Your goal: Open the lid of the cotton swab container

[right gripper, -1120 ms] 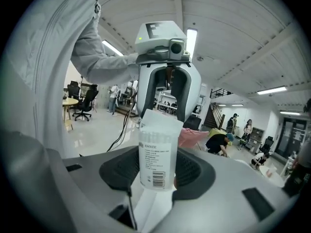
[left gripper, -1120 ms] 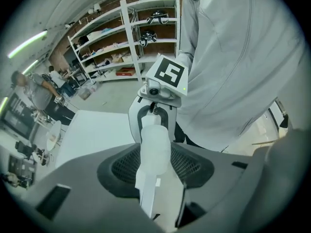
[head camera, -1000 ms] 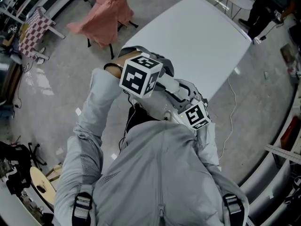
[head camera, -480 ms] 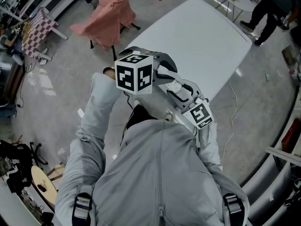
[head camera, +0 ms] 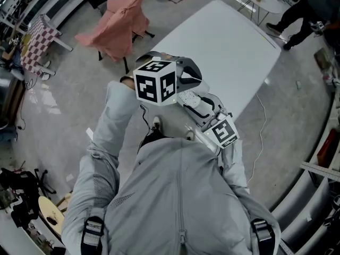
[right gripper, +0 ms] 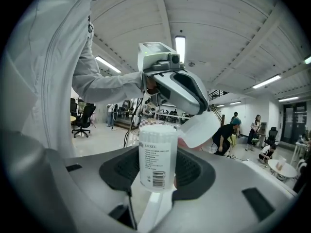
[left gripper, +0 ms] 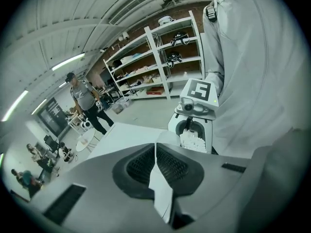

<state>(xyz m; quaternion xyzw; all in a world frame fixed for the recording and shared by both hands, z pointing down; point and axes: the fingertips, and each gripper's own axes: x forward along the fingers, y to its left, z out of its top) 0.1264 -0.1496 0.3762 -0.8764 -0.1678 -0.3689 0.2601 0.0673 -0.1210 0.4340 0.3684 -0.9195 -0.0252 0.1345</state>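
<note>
As lid tilts open, labelled swab container upright

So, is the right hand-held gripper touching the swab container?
Touching: the right gripper view shows the right hand-held gripper clamping the swab container between its pads.

The cotton swab container stands upright between the jaws of my right gripper. Its lid sits tilted in my left gripper (whose jaws have just closed on it), just above and right of the container's mouth. Beyond both lies the table, with a chair to its left.
</note>
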